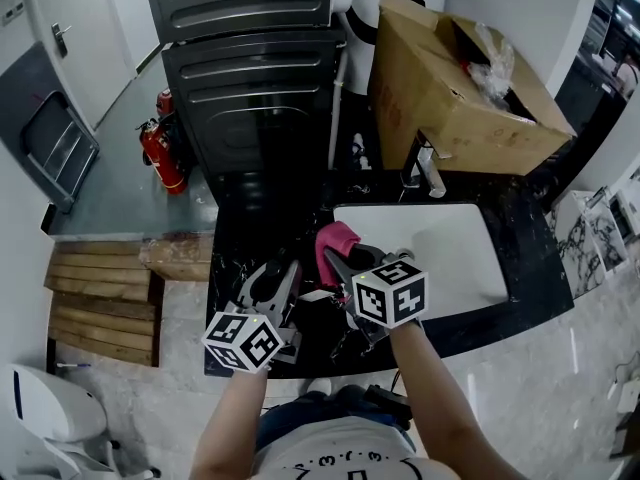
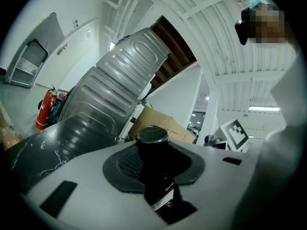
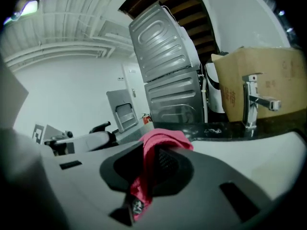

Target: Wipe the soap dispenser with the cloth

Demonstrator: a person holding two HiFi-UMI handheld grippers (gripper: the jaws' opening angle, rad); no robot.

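Two grippers sit low over the black countertop (image 1: 250, 233), near its front edge. Left gripper (image 1: 280, 273) is clamped on the dark soap dispenser (image 2: 154, 169). Just beside it, right gripper (image 1: 338, 260) pinches the pink cloth (image 3: 152, 150) by the left rim of the white sink (image 1: 455, 263). Open basin lies to the right. Faucet (image 1: 430, 173) and cardboard box (image 1: 440, 93) crowd the back edge.

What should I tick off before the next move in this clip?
1. Dispenser clamped in left gripper: ok.
2. Cloth clamped in right gripper: ok.
3. Cloth sticks out past the jaws: ok.
4. Cloth against dispenser: not ok, they are apart.
5. Dispenser upright: cannot tell.
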